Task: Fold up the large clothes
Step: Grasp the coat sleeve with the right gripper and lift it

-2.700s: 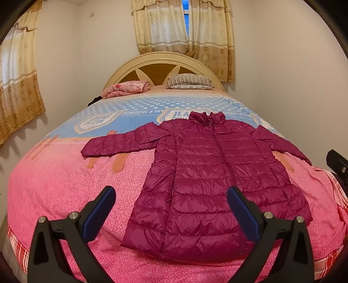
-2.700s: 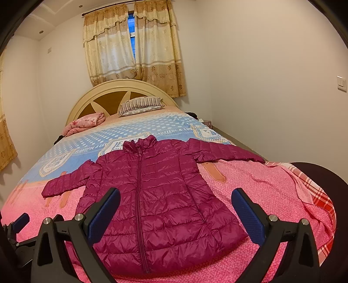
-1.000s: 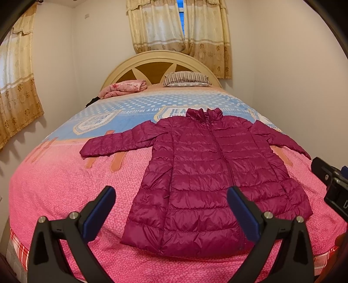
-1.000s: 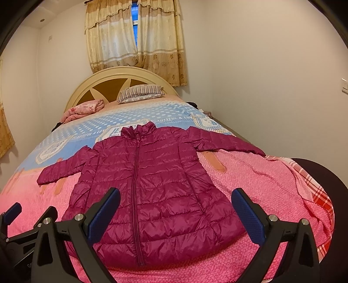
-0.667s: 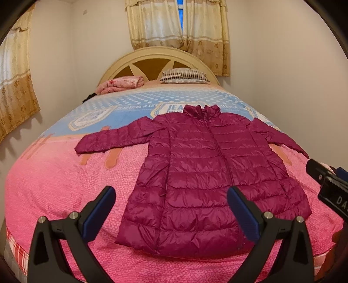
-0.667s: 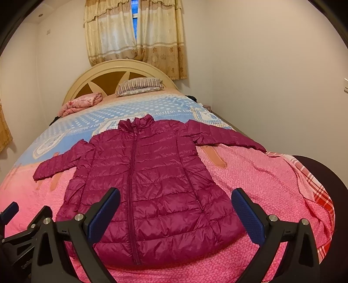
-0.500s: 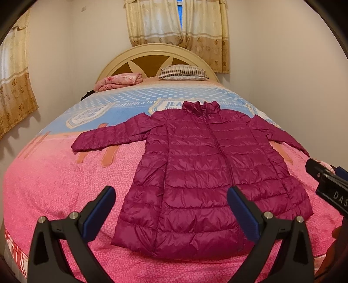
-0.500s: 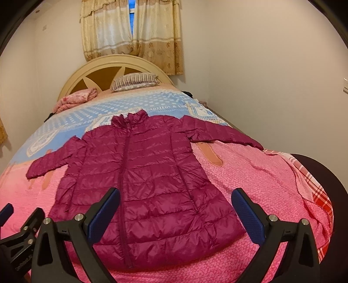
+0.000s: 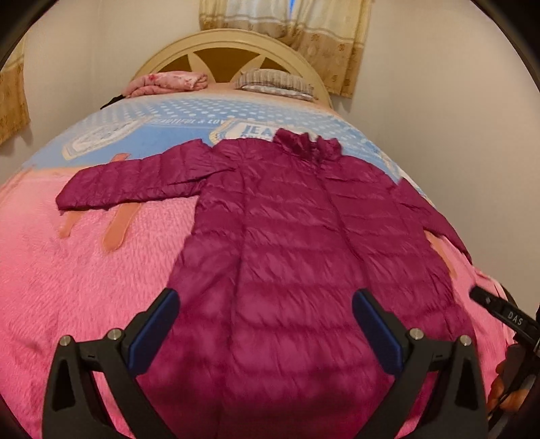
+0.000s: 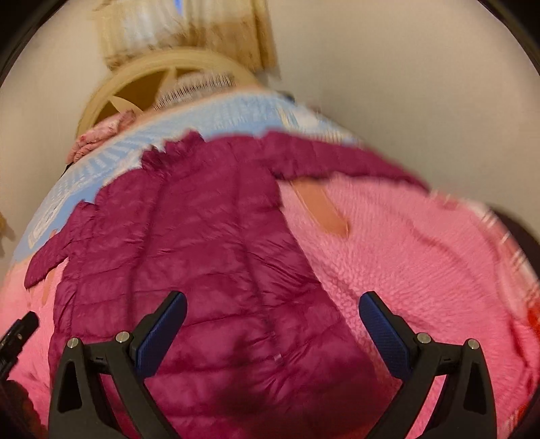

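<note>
Currently both tools hover over the near end of the bed, nothing held. Left gripper [image 9: 263,320]: fingers wide apart, blue pads [image 9: 153,326] framing the hem area of the magenta puffer coat [image 9: 303,253]. Right gripper [image 10: 271,324]: fingers also wide apart, left pad over the coat's lower right panel, right pad over bare pink bedspread [image 10: 422,263]. No contact with fabric visible in either view.

Coat lies flat, front up, zipped, collar toward the far headboard [image 9: 229,50], hem toward the near edge. Both sleeves spread outward: left sleeve [image 9: 131,182] rests on the pink bedspread, right sleeve [image 10: 337,158] runs toward the right bed edge. Collar overlaps the blue dotted part of the cover [image 9: 189,111].

Far end: striped pillow [image 9: 273,82] and folded pink blanket [image 9: 165,82] against the headboard, curtains [image 9: 287,30] above. Right-wrist view is motion-blurred. Right gripper's tip shows at the right edge of the left-wrist view.
</note>
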### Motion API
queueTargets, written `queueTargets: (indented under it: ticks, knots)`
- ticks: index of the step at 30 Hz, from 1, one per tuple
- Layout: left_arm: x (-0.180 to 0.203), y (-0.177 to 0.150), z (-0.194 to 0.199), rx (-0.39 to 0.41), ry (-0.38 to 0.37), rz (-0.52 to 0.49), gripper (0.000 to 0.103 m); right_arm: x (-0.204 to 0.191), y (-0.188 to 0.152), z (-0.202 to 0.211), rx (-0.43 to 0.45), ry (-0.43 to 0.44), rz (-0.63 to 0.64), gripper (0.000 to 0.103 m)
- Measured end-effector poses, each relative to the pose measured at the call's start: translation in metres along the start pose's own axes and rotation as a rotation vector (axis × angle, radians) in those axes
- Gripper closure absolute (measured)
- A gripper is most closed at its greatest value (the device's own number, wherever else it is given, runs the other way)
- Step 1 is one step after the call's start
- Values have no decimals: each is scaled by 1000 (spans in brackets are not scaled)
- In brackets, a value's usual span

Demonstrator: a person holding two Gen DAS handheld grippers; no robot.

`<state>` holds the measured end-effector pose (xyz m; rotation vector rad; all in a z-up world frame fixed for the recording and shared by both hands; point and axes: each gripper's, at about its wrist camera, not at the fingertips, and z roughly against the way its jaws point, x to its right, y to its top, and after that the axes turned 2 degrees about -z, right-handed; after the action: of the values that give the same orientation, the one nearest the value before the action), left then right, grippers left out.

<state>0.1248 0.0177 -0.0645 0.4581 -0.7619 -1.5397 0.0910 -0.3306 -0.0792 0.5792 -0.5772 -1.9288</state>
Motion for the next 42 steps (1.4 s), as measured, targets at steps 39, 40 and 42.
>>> queueTargets:
  ticks: [39, 40, 42]
  knots:
    - [-71, 54, -152, -76, 228, 145, 0, 269, 181, -208, -16, -133, -746, 94]
    - [-71, 54, -152, -74, 225, 147, 0, 267, 183, -201, 3, -134, -731, 95]
    - [-71, 55, -153, -69, 215, 156, 0, 257, 193, -178, 77, -129, -665, 97]
